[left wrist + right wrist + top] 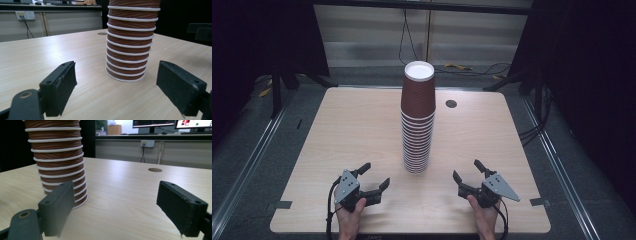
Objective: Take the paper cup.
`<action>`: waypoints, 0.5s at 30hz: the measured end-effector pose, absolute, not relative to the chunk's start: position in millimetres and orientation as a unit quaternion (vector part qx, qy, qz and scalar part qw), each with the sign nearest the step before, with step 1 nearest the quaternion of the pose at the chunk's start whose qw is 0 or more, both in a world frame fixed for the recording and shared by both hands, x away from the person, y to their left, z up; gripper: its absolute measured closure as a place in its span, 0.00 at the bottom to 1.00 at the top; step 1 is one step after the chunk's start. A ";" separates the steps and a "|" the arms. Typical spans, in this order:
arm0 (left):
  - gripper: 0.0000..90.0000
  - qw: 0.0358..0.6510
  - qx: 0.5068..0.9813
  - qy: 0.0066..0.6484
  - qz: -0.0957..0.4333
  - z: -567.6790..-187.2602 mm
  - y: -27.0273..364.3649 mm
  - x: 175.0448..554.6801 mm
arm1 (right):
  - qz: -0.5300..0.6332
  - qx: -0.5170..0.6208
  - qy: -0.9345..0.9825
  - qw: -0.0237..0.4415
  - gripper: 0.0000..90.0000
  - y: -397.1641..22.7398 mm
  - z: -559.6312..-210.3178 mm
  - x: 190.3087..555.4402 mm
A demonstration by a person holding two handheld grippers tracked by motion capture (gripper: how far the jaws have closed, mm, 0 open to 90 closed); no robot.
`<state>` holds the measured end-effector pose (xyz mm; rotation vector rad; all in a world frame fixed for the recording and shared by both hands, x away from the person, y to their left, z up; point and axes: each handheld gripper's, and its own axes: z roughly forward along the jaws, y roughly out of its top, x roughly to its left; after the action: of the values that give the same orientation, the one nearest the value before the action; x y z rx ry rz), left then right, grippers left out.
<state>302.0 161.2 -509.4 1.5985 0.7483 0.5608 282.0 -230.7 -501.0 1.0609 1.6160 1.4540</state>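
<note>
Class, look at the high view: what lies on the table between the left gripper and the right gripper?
Only bare tabletop; the cup stack stands farther back, behind the gap from the left gripper to the right gripper.

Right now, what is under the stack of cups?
The stack of cups stands rim-down on the bare wooden table. Whether anything sits inside the bottom cup is covered by the cups themselves.

A: The high view looks forward and down from above the near edge, table whole, cup stack toward twelve o'clock.

B: And the gripper views?

A: Low, close, skimming the tabletop. Left sees the stack at one o'clock, right at eleven; all three share it.
</note>
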 end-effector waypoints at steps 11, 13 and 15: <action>0.18 0.609 0.684 0.318 0.245 -510.1 162.9 299.8 | 0.574 0.389 0.651 0.310 0.18 -225.5 -489.4 284.6; 0.18 0.610 0.683 0.317 0.246 -510.2 162.8 299.5 | 0.577 0.381 0.659 0.297 0.19 -223.4 -482.5 286.1; 0.18 0.609 0.683 0.316 0.249 -510.1 163.0 299.3 | 0.579 0.373 0.664 0.291 0.19 -222.5 -476.6 287.0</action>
<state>299.3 163.0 -510.1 1.5783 0.7303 0.5752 287.0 -222.5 -476.6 0.9953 1.7690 1.5437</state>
